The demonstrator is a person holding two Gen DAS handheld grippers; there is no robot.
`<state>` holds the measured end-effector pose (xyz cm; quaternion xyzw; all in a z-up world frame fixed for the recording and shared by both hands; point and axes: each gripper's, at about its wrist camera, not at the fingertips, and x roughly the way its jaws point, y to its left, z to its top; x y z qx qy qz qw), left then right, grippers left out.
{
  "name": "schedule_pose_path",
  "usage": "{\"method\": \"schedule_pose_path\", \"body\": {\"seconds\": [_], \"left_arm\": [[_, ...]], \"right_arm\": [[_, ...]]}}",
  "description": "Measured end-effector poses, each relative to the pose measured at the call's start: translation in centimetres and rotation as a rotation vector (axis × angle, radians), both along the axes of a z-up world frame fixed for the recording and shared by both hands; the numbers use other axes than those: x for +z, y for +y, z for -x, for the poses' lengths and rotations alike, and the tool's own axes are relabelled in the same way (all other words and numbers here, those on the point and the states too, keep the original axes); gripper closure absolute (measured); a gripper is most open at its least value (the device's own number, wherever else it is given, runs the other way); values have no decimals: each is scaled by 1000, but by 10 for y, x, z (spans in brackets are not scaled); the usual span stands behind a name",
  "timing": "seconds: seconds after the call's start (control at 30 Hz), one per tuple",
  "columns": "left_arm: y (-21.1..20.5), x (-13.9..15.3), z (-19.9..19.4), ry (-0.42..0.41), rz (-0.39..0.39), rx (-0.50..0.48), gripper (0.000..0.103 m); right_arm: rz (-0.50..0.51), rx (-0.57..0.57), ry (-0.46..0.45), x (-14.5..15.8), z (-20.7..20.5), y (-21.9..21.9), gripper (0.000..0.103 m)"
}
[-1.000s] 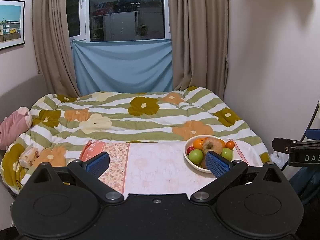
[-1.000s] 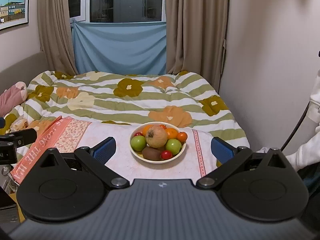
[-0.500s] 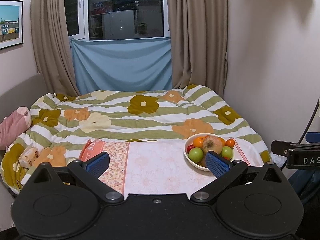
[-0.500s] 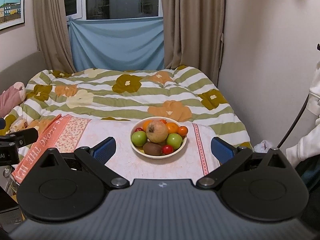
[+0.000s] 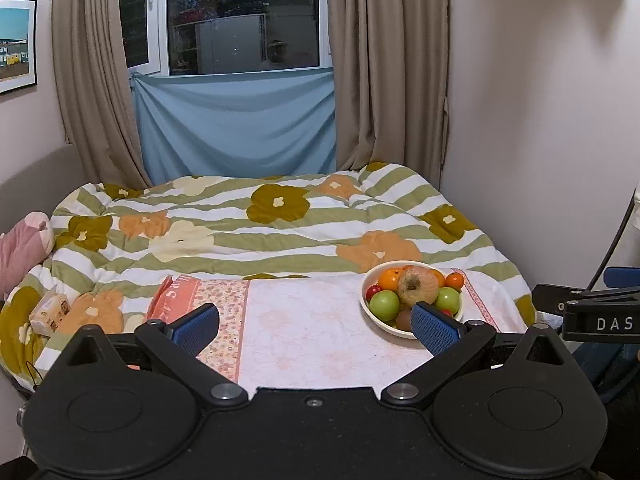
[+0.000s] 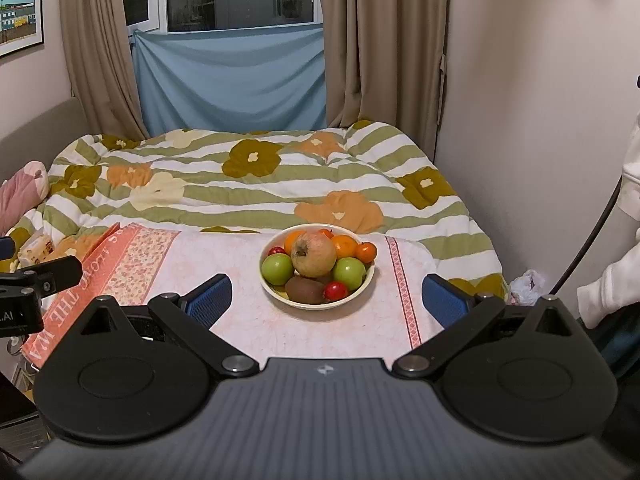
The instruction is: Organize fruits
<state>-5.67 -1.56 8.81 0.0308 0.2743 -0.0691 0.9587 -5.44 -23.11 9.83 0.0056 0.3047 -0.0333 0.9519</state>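
Right wrist view shows the cream bowl of fruit piled on the pink cloth at 12 o'clock, both right tongs and left tongs spread wide and empty, which suits either sorting ahead or already gathered.

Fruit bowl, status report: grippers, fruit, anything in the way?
Left gripper and right gripper open, empty. All fruit piled in the bowl on the pink cloth. Nothing between right gripper and bowl.
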Motion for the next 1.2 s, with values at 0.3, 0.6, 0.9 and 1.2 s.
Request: {"method": "schedule_pose_path", "body": {"seconds": [0.3, 0.6, 0.9, 1.2], "left_arm": [[0, 1, -2, -6, 3, 9, 0], [2, 1, -5, -12, -1, 13, 0], [2, 0, -9, -12, -2, 18, 0], [3, -3, -11, -16, -15, 17, 0]], "right_arm": [[-1, 1, 5, -1, -3, 1, 0], [-2, 0, 5, -2, -4, 1, 0], [-3, -1, 7, -2, -5, 1, 0], [-3, -2, 7, -2, -5, 1, 0]]}}
